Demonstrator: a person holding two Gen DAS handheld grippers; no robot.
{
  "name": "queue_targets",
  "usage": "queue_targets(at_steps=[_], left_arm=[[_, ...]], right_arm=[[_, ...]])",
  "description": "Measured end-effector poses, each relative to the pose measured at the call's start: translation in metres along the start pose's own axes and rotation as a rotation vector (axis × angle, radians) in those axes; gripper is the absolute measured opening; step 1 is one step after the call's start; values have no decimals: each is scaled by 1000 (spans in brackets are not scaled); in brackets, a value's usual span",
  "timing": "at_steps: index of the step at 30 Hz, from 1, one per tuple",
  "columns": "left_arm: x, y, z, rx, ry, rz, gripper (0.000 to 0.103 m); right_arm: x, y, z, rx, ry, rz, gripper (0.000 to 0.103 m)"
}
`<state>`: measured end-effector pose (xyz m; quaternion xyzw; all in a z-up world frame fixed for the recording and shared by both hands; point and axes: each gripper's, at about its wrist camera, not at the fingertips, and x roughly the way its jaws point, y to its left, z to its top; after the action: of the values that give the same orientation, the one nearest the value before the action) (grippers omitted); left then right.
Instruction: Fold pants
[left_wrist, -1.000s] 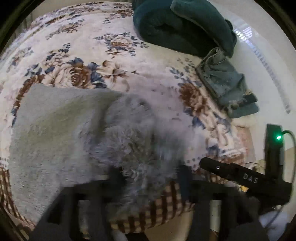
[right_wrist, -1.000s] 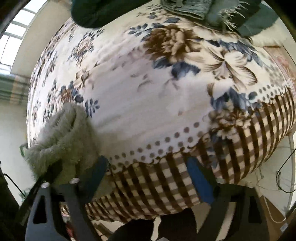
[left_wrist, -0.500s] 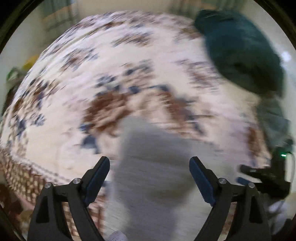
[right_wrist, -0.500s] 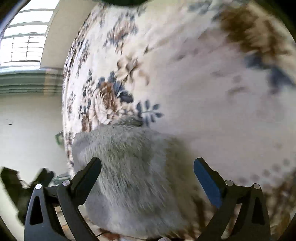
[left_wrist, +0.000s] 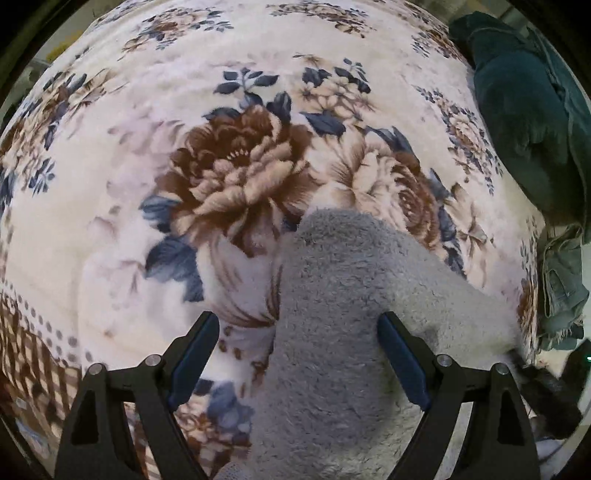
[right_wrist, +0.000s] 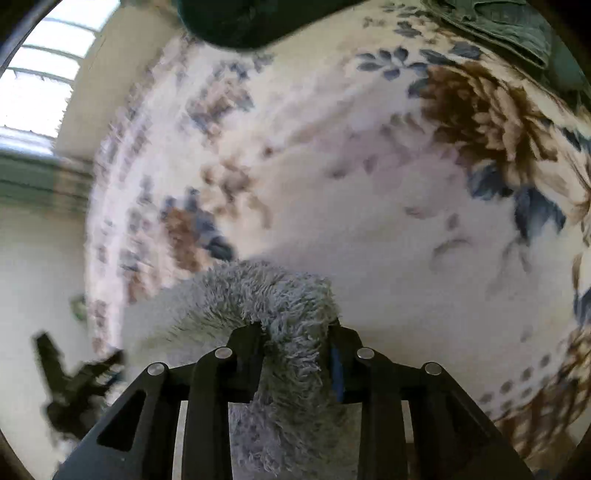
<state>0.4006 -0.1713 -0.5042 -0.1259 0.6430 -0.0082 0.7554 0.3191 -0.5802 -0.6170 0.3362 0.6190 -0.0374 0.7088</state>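
Observation:
The fluffy grey pants (left_wrist: 343, 295) lie on the floral blanket (left_wrist: 229, 177). In the left wrist view my left gripper (left_wrist: 297, 354) is open, its jaws wide apart just above the grey fabric, which runs between and under them. In the right wrist view my right gripper (right_wrist: 295, 343) is shut on a bunched fold of the grey pants (right_wrist: 291, 306), which arches up from the jaws. The rest of the pants below that gripper is hidden.
A dark green garment (left_wrist: 524, 122) and folded denim jeans (left_wrist: 561, 288) lie at the bed's right side; both also show at the top of the right wrist view, the green one (right_wrist: 251, 22) and the jeans (right_wrist: 506, 26). The blanket's checked border (left_wrist: 33, 369) marks the bed edge.
My left gripper has let go of the grey fabric and opened. My right gripper, open before, has closed on a fold of the pants. Both views have swung across the bed.

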Motion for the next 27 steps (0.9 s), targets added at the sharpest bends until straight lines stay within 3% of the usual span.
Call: queue_targets(at_steps=[2,5,6,10,12,14,15,16,19,21,23,24,25,27], left_arm=[[-5,-1,-2,1,-4,16,88],[-20,-1,-4,4,-24,17,88],[-29,0,-8,8,-36,10,88],[-47,-7,-26,46,-49,-1,88],[-42,-13,-38,75,-29,8,88],[-30,-15,-45,88,-5,39,88],[-22,-14,-49,85,14,55,88],[-14,-10,-53,75,29,65,88],[-4,1,-59,34,42,97,89],[-3,7,-60,-11,60,43,89],[-9,9,-62,-32,56,-5,89],[-14,9,-63,-37,48,-36,89],[-19,10,-64,-41,36,-88,89],[-24,10,-67,-31,30,-184,89]], right_arm=[[3,-8,-3,63,58,44,44],[-26,-11,-22,75,7,108,66],[-34,-15,-35,89,6,119,69],[-23,-50,-79,213,126,107,69],[-3,-66,-98,312,183,166,69],[15,-76,-116,431,200,270,55],[19,-77,-120,451,200,290,24],[20,-76,-125,459,190,283,14],[14,-76,-130,397,127,137,10],[20,-81,-130,415,136,162,10],[20,-74,-125,374,142,255,14],[18,-68,-124,337,143,277,32],[16,-61,-123,289,141,282,65],[14,-52,-126,233,127,326,97]])
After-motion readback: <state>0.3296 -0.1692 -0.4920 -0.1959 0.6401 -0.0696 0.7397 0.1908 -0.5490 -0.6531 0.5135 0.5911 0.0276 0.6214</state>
